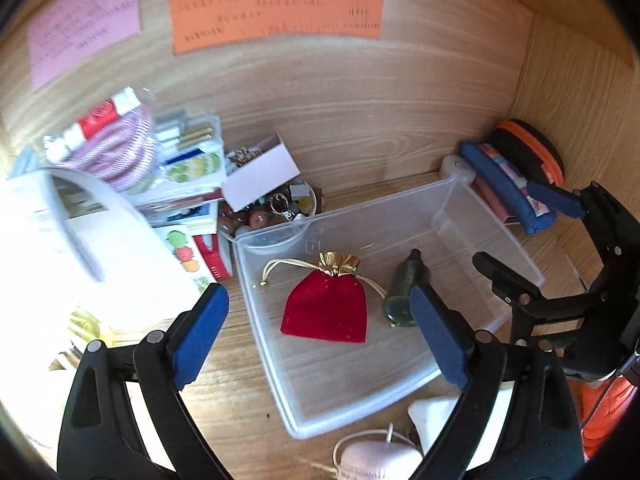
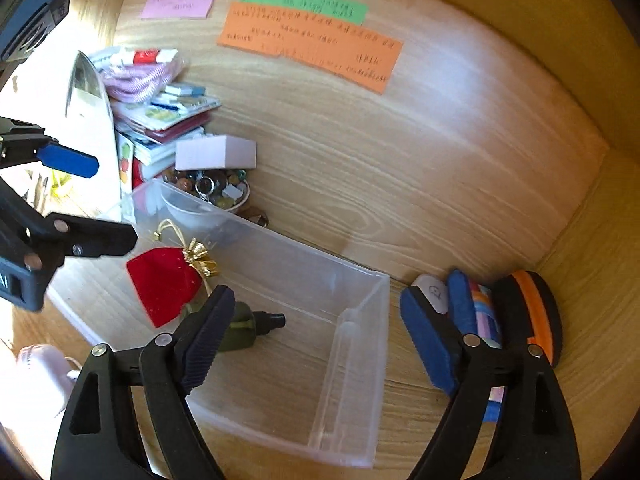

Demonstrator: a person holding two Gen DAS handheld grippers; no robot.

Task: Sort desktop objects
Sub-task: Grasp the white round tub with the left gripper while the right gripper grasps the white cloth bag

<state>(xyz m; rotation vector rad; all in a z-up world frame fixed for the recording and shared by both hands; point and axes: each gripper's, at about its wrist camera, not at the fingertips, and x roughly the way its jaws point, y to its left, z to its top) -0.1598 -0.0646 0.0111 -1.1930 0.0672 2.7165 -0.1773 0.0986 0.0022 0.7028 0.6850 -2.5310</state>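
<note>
A clear plastic bin (image 1: 452, 204) (image 2: 360, 320) sits on the wooden desk. In it lie a red velvet pouch (image 1: 326, 308) (image 2: 162, 280) with a gold top and a dark green bottle (image 1: 402, 292) (image 2: 246, 328). My left gripper (image 1: 320, 332) is open and empty, hovering above the bin's near side. My right gripper (image 2: 316, 340) is open and empty above the bin's right end; it also shows in the left wrist view (image 1: 528, 236).
A pile of packets and booklets (image 1: 168, 168) (image 2: 160, 108) and a bowl of beads and keyrings (image 1: 272, 212) (image 2: 212, 188) stand left of the bin. A blue pencil case (image 1: 508, 188) (image 2: 472, 320) and a black-orange round case (image 1: 532, 148) (image 2: 532, 312) sit in the right corner. A pale pink object (image 1: 376, 460) (image 2: 36, 364) lies near.
</note>
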